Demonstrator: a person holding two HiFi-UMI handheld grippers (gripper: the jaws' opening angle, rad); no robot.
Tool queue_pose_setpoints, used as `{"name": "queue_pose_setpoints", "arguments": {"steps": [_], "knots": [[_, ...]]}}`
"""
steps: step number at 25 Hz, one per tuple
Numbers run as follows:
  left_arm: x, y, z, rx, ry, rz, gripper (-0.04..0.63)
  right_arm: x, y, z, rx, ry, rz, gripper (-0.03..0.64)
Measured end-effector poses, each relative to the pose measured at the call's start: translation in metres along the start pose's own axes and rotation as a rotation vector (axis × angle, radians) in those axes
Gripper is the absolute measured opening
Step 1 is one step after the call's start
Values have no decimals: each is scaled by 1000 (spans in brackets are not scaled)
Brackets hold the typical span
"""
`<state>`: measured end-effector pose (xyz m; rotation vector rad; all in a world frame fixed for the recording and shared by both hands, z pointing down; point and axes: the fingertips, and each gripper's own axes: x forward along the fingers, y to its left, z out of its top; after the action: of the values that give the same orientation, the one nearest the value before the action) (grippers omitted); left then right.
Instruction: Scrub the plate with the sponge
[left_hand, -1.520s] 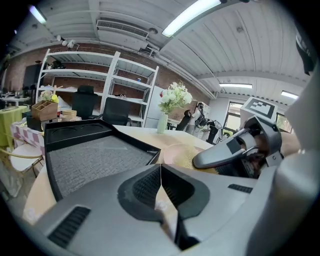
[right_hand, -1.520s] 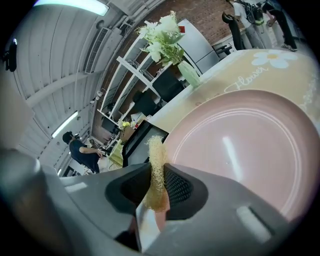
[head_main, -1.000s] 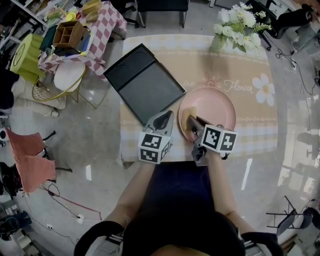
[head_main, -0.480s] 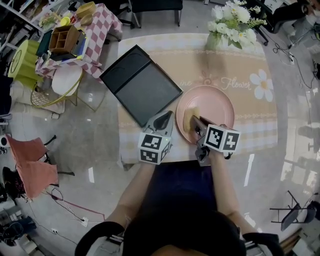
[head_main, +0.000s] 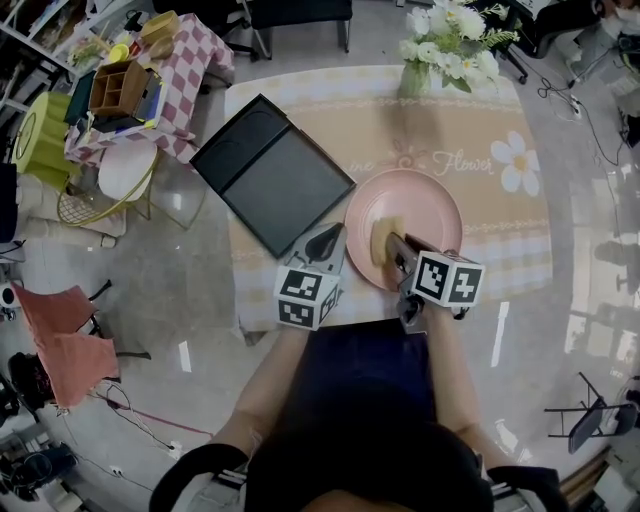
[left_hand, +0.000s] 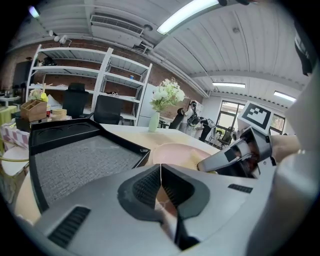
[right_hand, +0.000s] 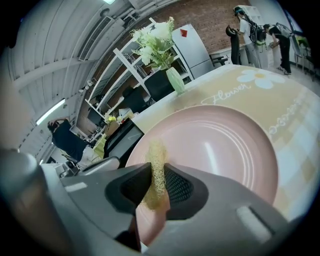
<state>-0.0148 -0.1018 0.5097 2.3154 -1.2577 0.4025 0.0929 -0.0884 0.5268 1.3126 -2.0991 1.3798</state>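
In the head view, the pink plate (head_main: 425, 200) was seen on the flowered tablecloth (head_main: 500, 130), near a black tray (head_main: 272, 172); the yellow sponge (head_main: 384, 238) was held on the plate's left part by the right gripper (head_main: 392, 243); the left gripper (head_main: 327, 238) was held just beside the plate's left rim. In the left gripper view, its jaws were seen pressed together, with nothing between them. In the right gripper view, the jaws were clamped on the sponge, over the plate.

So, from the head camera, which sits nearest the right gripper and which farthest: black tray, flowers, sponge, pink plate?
1. Sponge: held in the right gripper.
2. Pink plate: beneath the sponge.
3. Black tray: off to the left.
4. Flowers: far side, beyond the plate.
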Motion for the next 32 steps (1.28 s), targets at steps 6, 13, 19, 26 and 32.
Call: {"name": "queue_pose_setpoints", "arguments": {"steps": [6,13,19,26,32], "knots": [[2,0,0,-3,-2,1,12,-8,-5,6,-33,-13,-17,80],[3,-5,-1,-1,3,-10,12,-17,-14,9,-63,-11,-50,80],[4,-6,-1,-2,8,-12,12,-26,-24,12,-103,-17,-93,80],[4,-6,-1,2,2,-3,12,-37,-44,14,-60,-30,-110,80],[4,-8,-2,6,6,-1,12,-49,-62,21,-61,-47,-153,80]]}}
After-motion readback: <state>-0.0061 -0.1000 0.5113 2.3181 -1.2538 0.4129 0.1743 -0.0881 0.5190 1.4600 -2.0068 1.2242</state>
